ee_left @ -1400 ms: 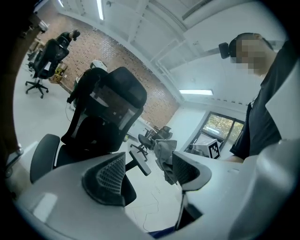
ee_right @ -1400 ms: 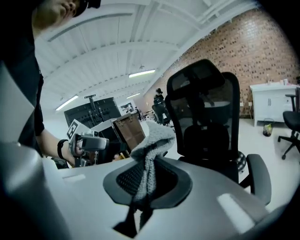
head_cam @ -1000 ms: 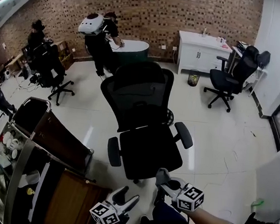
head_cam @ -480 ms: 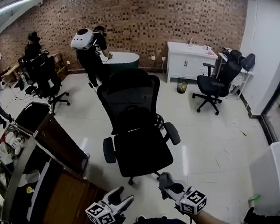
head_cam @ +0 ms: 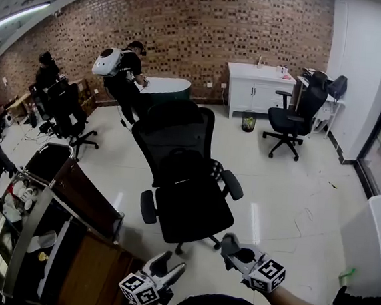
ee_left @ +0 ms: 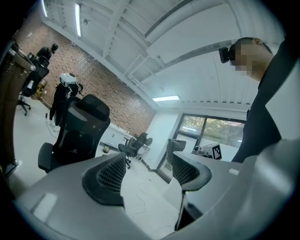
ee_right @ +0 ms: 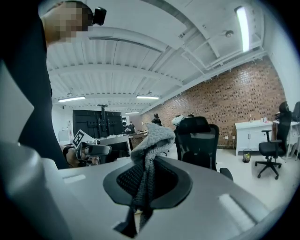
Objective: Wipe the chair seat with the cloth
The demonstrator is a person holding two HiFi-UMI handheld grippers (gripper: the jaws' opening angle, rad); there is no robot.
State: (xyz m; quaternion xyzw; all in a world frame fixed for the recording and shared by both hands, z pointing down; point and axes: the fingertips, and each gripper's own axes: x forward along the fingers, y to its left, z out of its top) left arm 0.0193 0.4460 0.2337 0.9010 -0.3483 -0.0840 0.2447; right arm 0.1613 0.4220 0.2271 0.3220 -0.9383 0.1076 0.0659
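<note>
Head view, item 1: chair seat (head_cam: pixel 195 209). Black padded seat of a mesh-backed office chair, standing on a pale tiled floor (head_cam: pixel 287 191). Bare, nothing on it. Front edge turned toward the person; front-to-back line runs away toward the backrest (head_cam: pixel 175 137).

Item 2: cloth (ee_right: pixel 151 140). Grey knitted cloth, bunched, clamped in the right gripper (ee_right: pixel 147 180), whose jaws are closed on it. It stands out past the jaw tips as a loose peak, with a short tail hanging below. It does not touch the seat.

Item 3: right gripper, head view (head_cam: pixel 230 243). Held just short of the seat's front right corner and pointed toward it. Nearer the seat than the other gripper.

Item 4: left gripper (head_cam: pixel 169 264). Jaws apart, nothing between them in the left gripper view (ee_left: pixel 150 171). Held off the seat's front left, farther back, apart from the chair.

Judgement: wiping not yet begun. The seat lies ahead of the loaded jaws, so the coming move looks like a short reach forward and down by the right gripper.

Item 5, surroundings, placed from the chair:
- left: metal-and-wood cart (head_cam: pixel 73 191) carrying cups
- behind left: person with a white backpack (head_cam: pixel 121 75)
- behind right: white cabinet (head_cam: pixel 261 81), small waste bin (head_cam: pixel 248 122), second office chair (head_cam: pixel 294 118)
</note>
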